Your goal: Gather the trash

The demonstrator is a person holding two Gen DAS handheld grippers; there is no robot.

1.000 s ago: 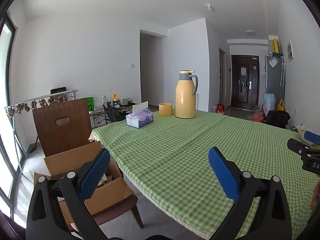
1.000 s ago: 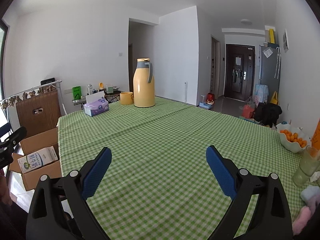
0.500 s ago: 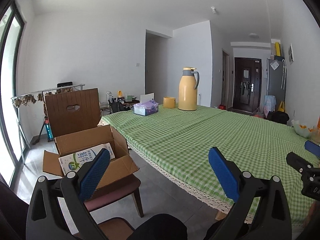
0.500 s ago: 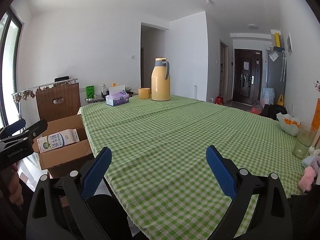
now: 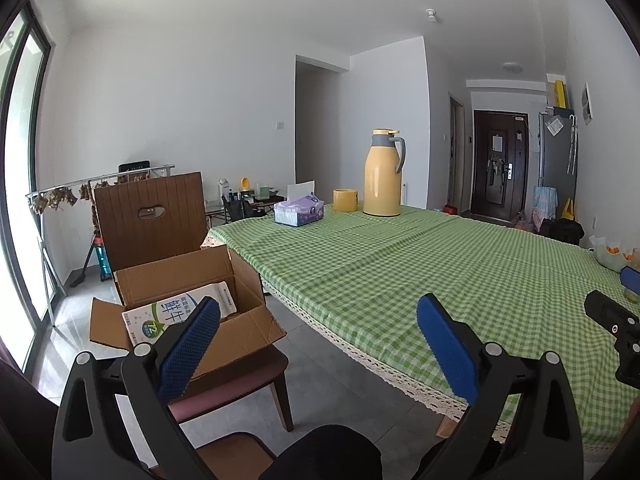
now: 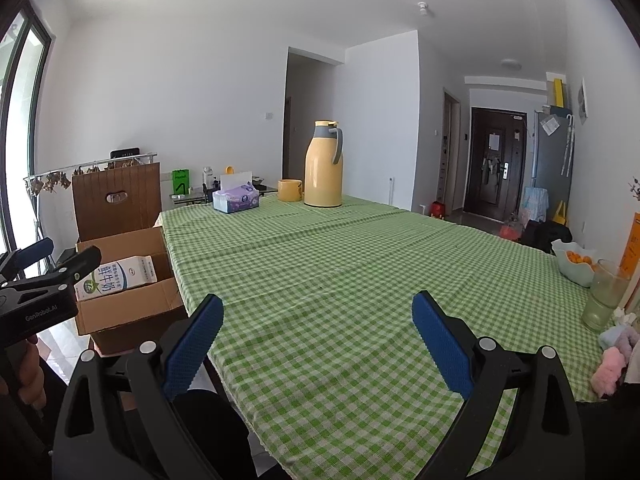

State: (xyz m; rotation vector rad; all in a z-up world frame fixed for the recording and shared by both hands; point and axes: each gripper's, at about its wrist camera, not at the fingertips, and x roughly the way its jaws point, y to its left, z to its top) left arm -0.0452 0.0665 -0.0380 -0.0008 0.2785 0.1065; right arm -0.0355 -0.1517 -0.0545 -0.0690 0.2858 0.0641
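Observation:
An open cardboard box (image 5: 248, 320) stands on a chair seat (image 5: 224, 380) at the table's left. A white milk carton (image 5: 176, 312) lies inside it; the carton also shows in the right wrist view (image 6: 116, 280), in the box (image 6: 132, 312). My left gripper (image 5: 316, 332) is open and empty, held back from the table's near edge, to the right of the box. My right gripper (image 6: 316, 328) is open and empty over the near part of the green checked tablecloth (image 6: 360, 264).
A yellow thermos jug (image 5: 382, 174), a yellow cup (image 5: 345, 200) and a tissue box (image 5: 298, 212) stand at the table's far end. A bowl of oranges (image 6: 576, 266), a glass (image 6: 604, 296) and soft pink and blue items (image 6: 612, 356) are at the right edge.
Both grippers have pulled back from over the table toward the near edge and lowered. The box and its milk carton came into fuller view. Both stay open.

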